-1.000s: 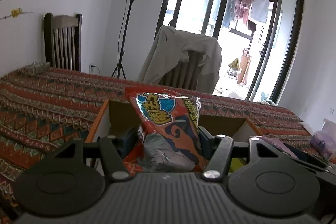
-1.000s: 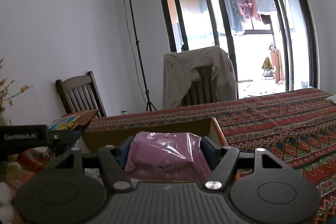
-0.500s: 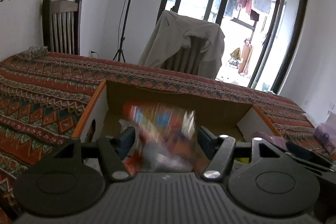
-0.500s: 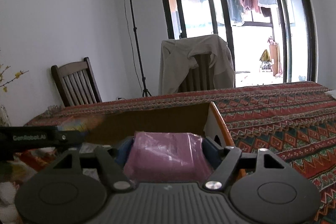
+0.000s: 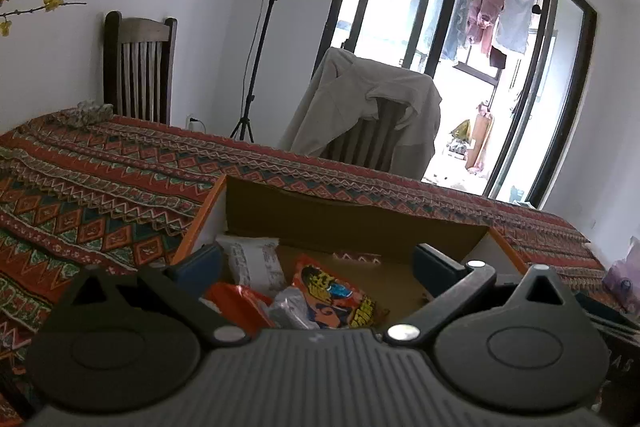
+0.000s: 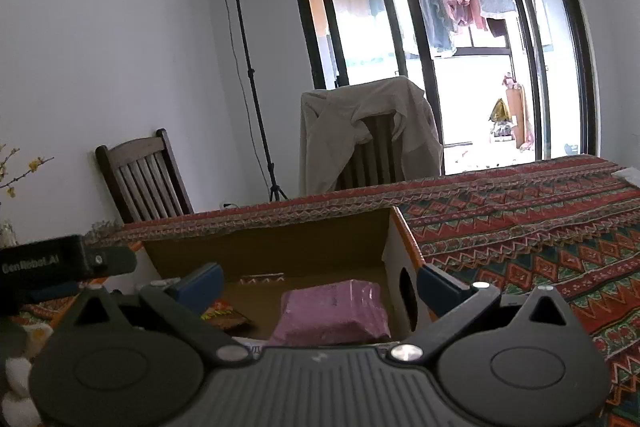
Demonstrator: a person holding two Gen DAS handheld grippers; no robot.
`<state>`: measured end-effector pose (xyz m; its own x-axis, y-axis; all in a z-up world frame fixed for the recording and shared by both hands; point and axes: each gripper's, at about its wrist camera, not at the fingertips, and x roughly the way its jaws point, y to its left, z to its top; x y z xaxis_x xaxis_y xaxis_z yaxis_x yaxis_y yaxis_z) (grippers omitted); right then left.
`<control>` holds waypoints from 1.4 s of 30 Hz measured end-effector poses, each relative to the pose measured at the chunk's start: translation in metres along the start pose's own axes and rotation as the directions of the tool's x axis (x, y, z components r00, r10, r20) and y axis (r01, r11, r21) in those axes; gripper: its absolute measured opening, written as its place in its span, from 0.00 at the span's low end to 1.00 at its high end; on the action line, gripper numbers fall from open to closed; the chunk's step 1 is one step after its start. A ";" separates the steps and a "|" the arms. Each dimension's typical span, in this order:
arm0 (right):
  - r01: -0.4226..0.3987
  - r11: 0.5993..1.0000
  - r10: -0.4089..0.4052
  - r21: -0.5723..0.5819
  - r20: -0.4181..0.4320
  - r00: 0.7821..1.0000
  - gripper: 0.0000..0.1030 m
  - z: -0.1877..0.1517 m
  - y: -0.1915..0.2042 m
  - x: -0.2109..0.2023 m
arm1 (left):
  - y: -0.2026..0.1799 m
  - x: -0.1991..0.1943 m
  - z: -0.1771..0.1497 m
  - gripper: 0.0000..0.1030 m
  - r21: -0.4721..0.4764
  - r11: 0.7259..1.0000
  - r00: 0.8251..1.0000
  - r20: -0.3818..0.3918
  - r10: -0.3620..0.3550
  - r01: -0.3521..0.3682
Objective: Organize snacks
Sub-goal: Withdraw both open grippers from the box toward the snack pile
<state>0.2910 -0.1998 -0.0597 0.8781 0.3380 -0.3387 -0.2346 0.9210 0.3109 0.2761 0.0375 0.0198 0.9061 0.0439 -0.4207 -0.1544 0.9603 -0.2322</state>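
Observation:
An open cardboard box [image 5: 352, 215] sits on the patterned tablecloth. My left gripper [image 5: 316, 261] is open above it. An orange snack bag with blue and yellow print [image 5: 336, 297] lies loose inside, beside another orange packet [image 5: 236, 301] and a white packet [image 5: 256, 259]. My right gripper [image 6: 318, 277] is open over the same box [image 6: 280, 247]. A pink-purple packet [image 6: 334, 313] lies inside, free of the fingers, near the box's right wall. Part of the orange bag [image 6: 222, 315] shows to its left.
Two chairs stand behind the table, one wooden [image 5: 138, 67], one draped with a beige jacket [image 5: 368, 107]. A light stand [image 6: 248, 67] is by the wall. A purple bag [image 5: 624, 275] lies at the table's right. The left gripper's body [image 6: 60, 263] shows at left.
Both grippers opened. The orange snack bag dropped from the left fingers into the box, and the pink-purple packet dropped from the right fingers into the box.

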 end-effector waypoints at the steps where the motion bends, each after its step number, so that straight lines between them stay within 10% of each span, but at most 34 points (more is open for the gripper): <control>1: 0.000 1.000 0.000 0.000 0.001 1.000 1.00 0.000 0.000 0.000 | 0.000 0.000 0.000 1.00 0.002 1.000 1.000 0.000 0.000 0.000; 42: 0.009 0.999 -0.008 -0.044 0.033 0.999 1.00 0.015 0.020 -0.091 | -0.003 -0.094 0.008 1.00 0.023 0.999 0.997 0.068 0.023 -0.024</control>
<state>0.2126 -0.2150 -0.0092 0.8932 0.3244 -0.3114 -0.2448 0.9317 0.2683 0.1946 0.0331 0.0671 0.9270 0.0841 -0.3654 -0.1671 0.9650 -0.2019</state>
